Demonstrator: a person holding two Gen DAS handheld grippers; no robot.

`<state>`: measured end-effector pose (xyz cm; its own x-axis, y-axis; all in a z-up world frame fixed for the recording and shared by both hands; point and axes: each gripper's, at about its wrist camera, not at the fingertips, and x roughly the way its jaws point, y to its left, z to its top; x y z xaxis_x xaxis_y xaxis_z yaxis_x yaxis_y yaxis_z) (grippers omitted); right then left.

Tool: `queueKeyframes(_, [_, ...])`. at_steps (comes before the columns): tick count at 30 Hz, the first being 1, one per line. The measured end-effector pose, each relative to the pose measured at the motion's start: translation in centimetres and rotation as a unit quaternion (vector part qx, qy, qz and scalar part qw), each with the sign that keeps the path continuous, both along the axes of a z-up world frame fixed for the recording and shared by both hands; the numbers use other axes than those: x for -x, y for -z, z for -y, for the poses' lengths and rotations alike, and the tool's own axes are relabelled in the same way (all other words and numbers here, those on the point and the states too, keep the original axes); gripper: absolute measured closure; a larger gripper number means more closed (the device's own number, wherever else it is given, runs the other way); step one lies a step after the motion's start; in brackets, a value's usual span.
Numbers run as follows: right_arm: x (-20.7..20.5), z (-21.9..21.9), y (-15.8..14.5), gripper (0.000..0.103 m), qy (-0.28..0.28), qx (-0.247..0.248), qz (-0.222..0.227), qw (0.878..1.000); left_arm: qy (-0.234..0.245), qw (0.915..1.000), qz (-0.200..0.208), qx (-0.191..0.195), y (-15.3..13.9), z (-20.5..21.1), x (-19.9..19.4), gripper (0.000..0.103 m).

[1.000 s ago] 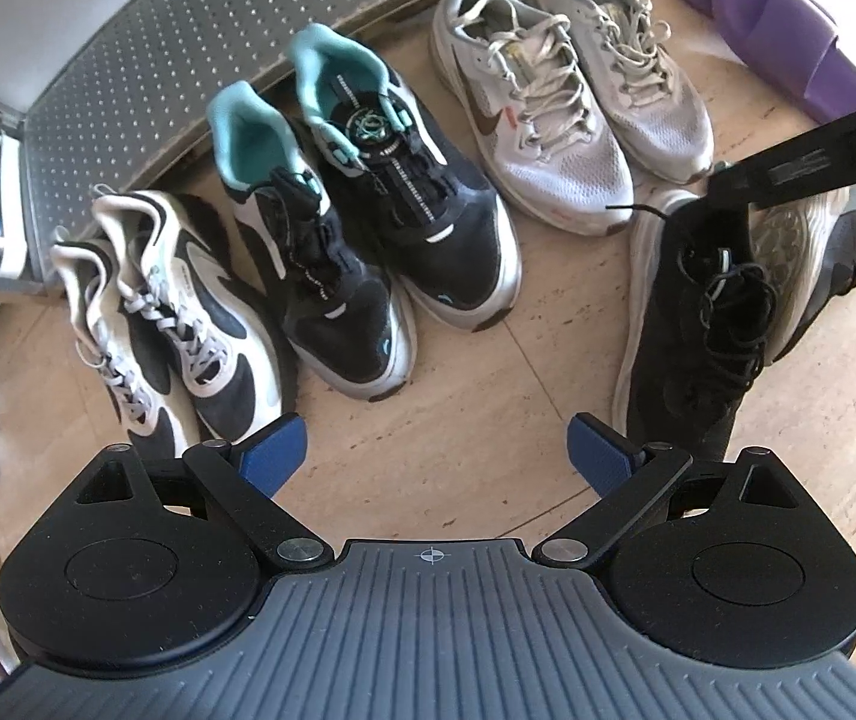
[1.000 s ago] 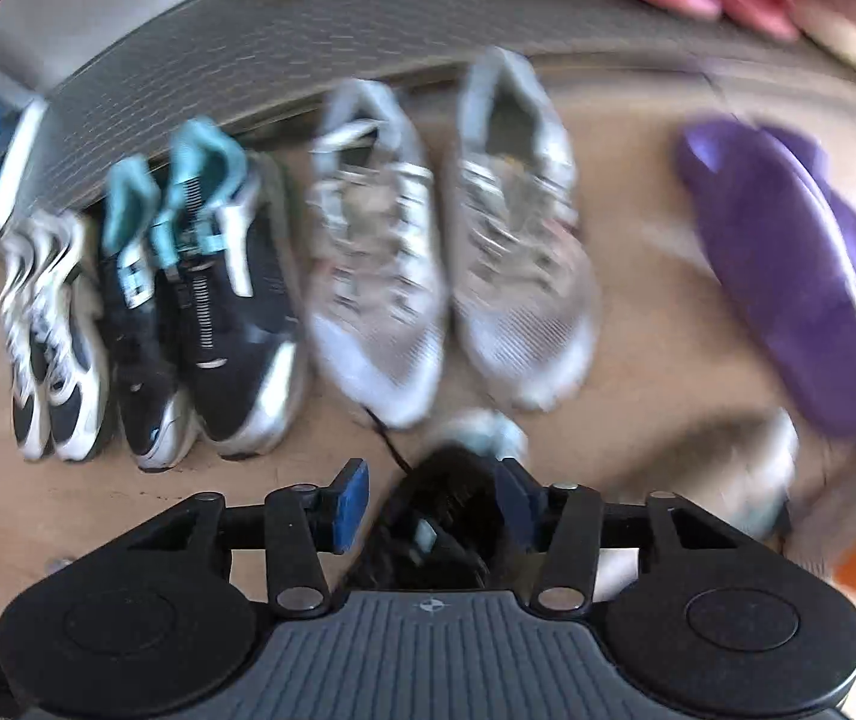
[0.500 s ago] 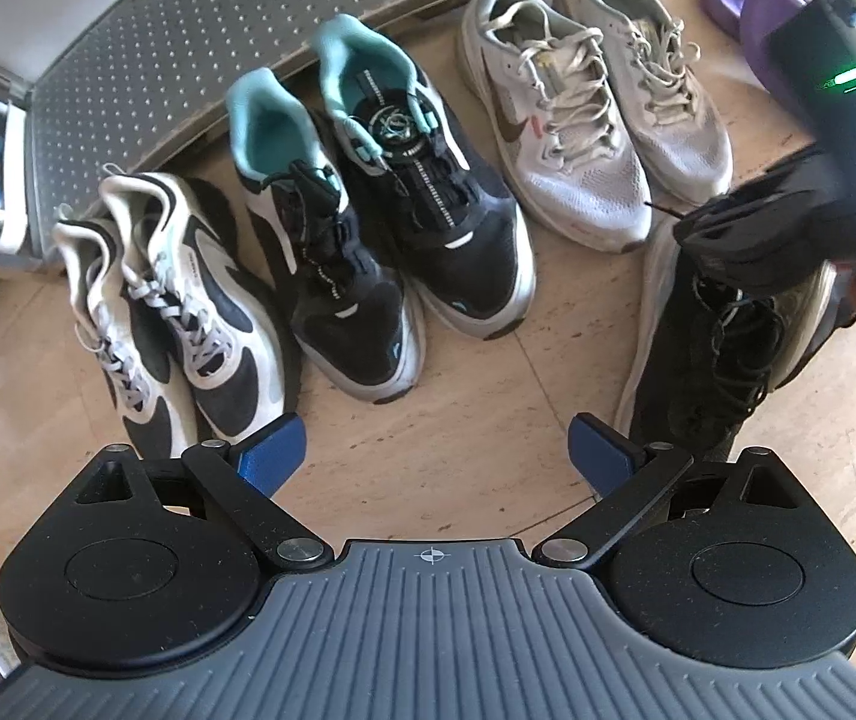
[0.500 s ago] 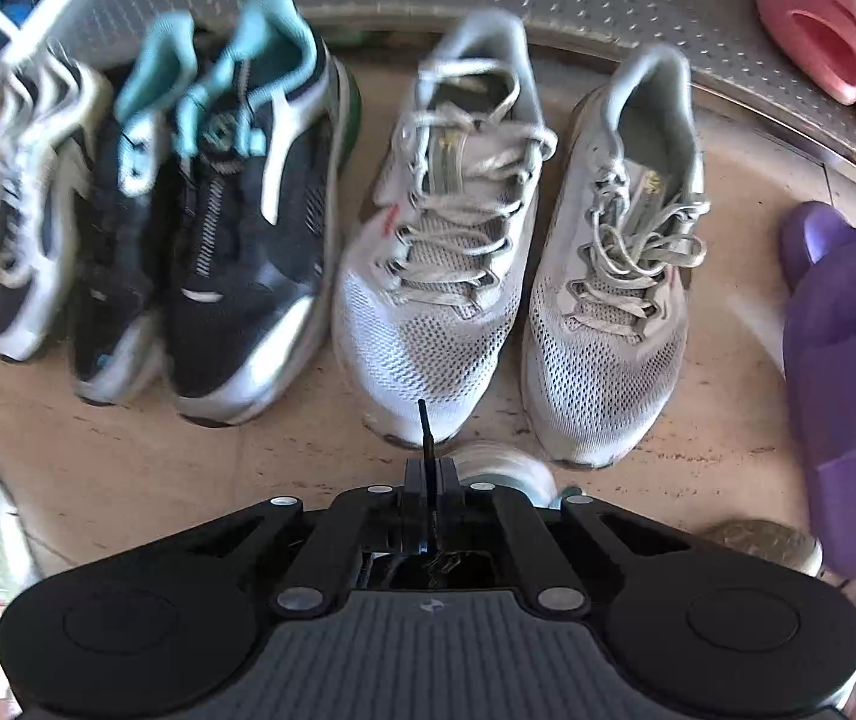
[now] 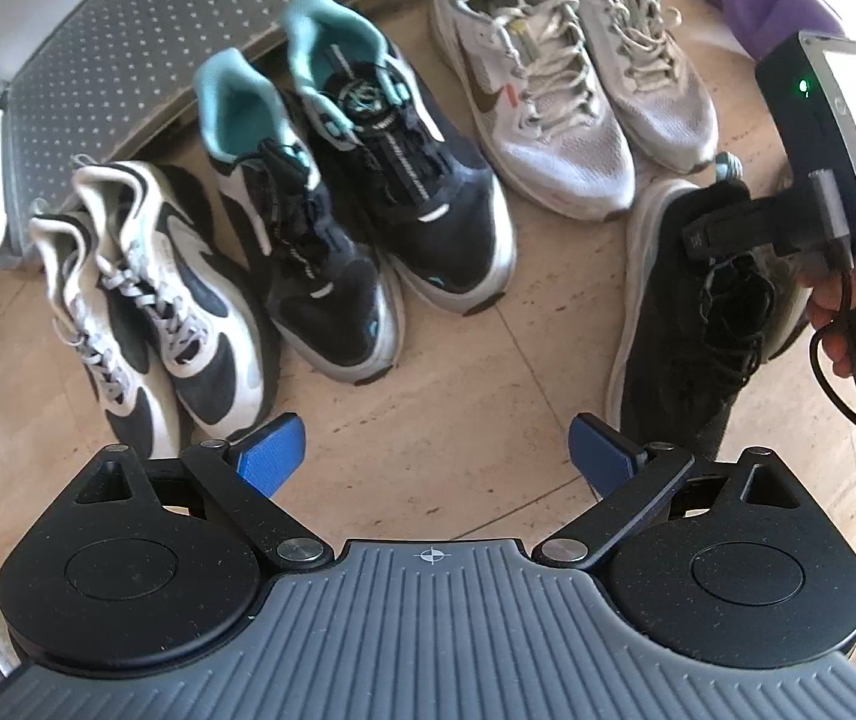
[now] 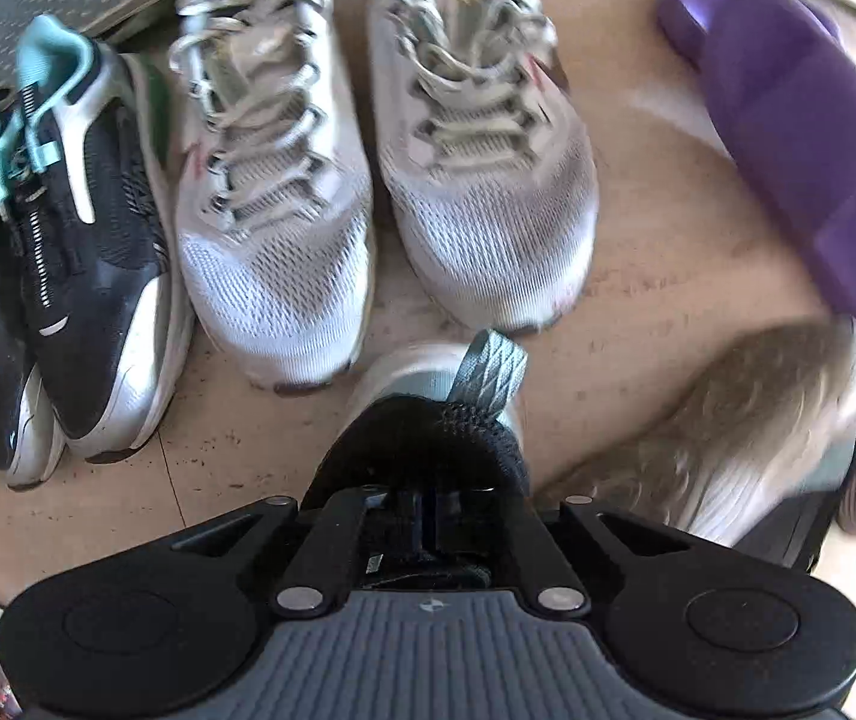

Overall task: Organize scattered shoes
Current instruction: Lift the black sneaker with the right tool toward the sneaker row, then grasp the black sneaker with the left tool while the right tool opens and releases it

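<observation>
The black mesh running shoe [image 5: 691, 324] lies on the tan floor [image 5: 475, 420] just beside the row; the right hand-held gripper [image 6: 428, 525], jaws parting narrowly around its heel collar. Three pairs look lined up; purple slides [image 6: 799, 120] remain. The left hand-held gripper [image 5: 436, 453] hangs wide, empty. No containers visible.

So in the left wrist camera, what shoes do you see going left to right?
White-and-black pair → black-and-teal pair → grey pair → black shoe, with the right hand-held gripper at its collar, jaws opening.
</observation>
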<state>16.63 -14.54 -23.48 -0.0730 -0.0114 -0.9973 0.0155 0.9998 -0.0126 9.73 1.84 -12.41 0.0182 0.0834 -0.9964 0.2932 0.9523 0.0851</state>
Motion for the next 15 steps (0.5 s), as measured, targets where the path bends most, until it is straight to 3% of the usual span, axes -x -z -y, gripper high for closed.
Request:
queueKeyframes(2, [-0.3, 0.6, -1.7, 0.077, -0.005, -0.009, -0.016, 1.000, 0.003, 0.9999, -0.005, 0.010, 0.4, 0.4, 0.2, 0.003])
queueKeyframes(3, [-0.6, 1.3, -3.4, 0.063, -0.007, -0.018, -0.020, 1.000, 0.003, 0.9998, -0.008, 0.018, 0.7, 0.6, 0.3, 0.003])
queueKeyframes(4, [-0.8, 2.1, -5.5, 0.017, -0.006, -0.024, -0.017, 1.000, 0.002, 0.9996, -0.011, 0.025, 1.0, 0.8, 0.5, 0.003])
queueKeyframes(5, [-1.0, 3.1, -7.6, 0.001, -0.002, -0.031, -0.010, 0.999, 0.002, 0.9994, -0.013, 0.033, 1.3, 1.0, 0.6, 0.003])
queueKeyframes(10, [-1.0, 7.2, -14.4, 0.005, 0.025, -0.078, 0.008, 0.997, -0.034, 0.9960, -0.018, 0.081, 2.8, 2.2, 1.1, 0.004])
queueKeyframes(15, [-1.3, 10.2, -14.9, 0.006, 0.115, -0.116, 0.038, 0.986, -0.121, 0.9822, -0.005, 0.144, 5.4, 4.5, -0.5, 0.019])
